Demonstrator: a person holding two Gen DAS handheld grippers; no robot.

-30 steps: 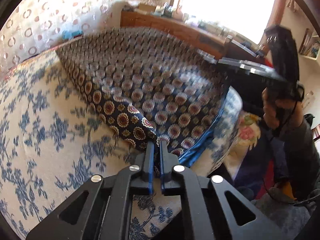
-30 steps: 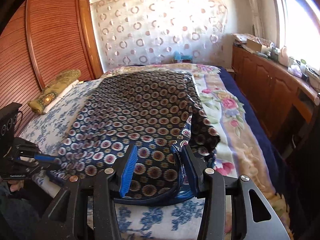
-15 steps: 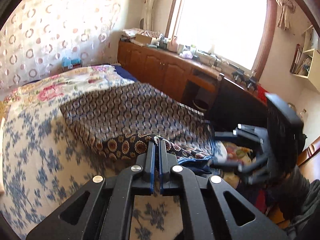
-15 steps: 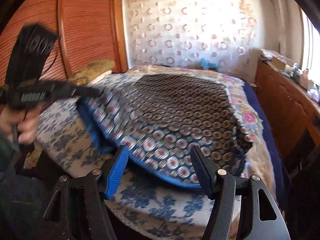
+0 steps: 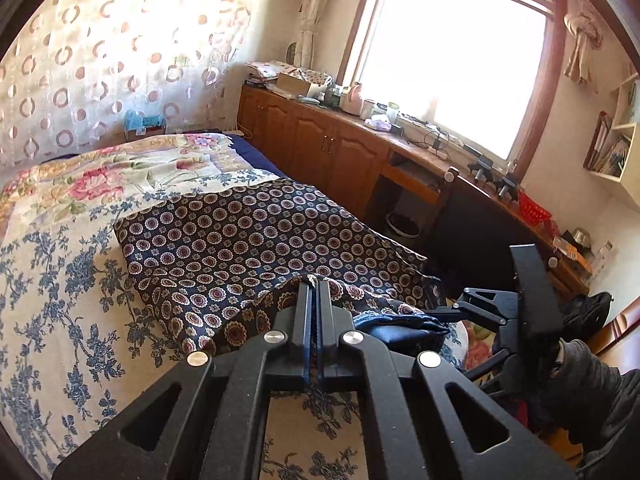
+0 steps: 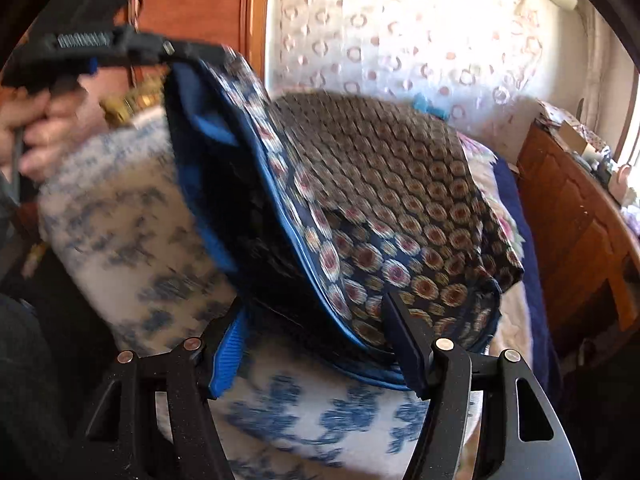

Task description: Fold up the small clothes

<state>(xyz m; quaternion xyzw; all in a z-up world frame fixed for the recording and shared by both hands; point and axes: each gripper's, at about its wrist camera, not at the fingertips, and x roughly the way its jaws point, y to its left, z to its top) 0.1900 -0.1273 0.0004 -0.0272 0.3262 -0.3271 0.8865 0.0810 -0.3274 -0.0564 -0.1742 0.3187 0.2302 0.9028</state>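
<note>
The left gripper [image 5: 314, 280] is pinching a corner of the dark blue circle-patterned cloth garment [image 5: 256, 240] and lifting it over the blue-flowered bedsheet [image 5: 60, 280]. The right gripper [image 6: 320, 320] is standing open, with the hem just ahead, ungripped. Folding is beginning; next the right must be closing on that hem.

No text, label or number is legible anywhere (the marking on the left gripper [image 6: 84, 40] is blurred).

You hold 2 black grippers, the left gripper [image 5: 314, 296] and right gripper [image 6: 316, 332], with blue-ribbed pads [image 6: 230, 356], silver screws [image 5: 274, 336] and a grey sleeve [image 5: 592, 380].
</note>
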